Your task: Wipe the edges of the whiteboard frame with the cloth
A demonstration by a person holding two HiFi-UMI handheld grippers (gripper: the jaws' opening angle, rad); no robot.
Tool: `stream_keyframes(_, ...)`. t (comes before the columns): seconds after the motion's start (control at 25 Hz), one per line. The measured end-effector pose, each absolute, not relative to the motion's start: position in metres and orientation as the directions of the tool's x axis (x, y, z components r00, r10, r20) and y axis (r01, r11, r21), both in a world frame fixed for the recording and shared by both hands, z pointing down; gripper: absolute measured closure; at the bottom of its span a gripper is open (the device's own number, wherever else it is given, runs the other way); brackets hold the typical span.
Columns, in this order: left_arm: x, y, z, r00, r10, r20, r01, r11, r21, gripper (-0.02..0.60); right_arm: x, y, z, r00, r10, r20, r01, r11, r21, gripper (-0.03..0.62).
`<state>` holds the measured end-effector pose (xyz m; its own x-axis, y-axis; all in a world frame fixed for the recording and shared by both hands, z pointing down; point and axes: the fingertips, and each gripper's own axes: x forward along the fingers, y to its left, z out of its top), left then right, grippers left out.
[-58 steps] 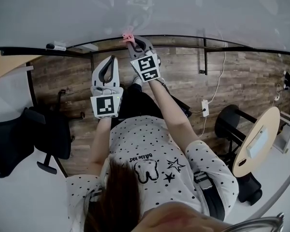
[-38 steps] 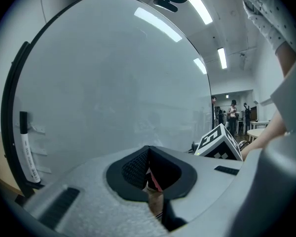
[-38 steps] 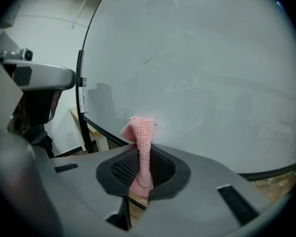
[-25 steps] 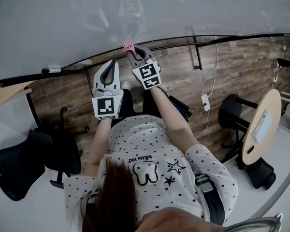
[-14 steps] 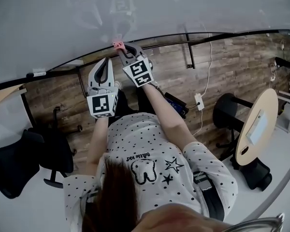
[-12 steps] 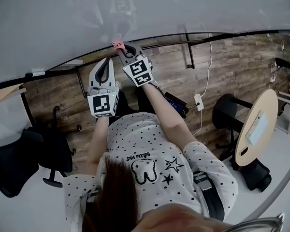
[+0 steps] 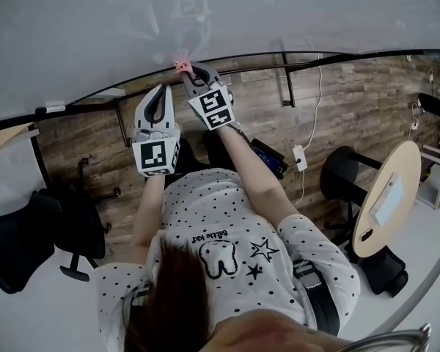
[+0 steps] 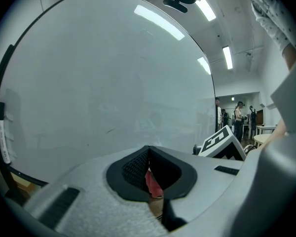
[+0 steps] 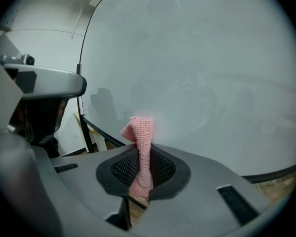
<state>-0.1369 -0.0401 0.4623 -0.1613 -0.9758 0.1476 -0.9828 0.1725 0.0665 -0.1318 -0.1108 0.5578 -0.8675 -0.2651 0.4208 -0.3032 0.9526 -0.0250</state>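
- Black chair (image 7: 26,233) stands far left on the floor, well apart from you.
- A marker (image 7: 53,108) lies on the ledge under the whiteboard (image 7: 227,13), left of both tools.
- Your left tool (image 7: 163,89) points up at the board from just below its frame (image 9: 276,174). Its jaws are drawn together. A pink scrap (image 8: 153,183) shows in the slit between the pads; can't tell what it is.
- The cloth (image 7: 182,65), pink knit, sits right at the bottom frame edge, just right of the left tool's tip.
- Your right tool (image 7: 193,74) is clamped on the cloth's lower part. The upper end sticks out past the jaws toward the board.
- A round tabletop (image 7: 389,204) is far right, well apart.
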Motion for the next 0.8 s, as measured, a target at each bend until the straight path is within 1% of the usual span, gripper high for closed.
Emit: stream_keyframes(0.8,-0.118,-0.070,0.463,-0.175,-0.972,0.155,-0.981,0.186,0.059,0.566,-0.104,-0.133,0.558,-0.876,-0.249,0.414,-0.283,0.959,-0.022,0.562)
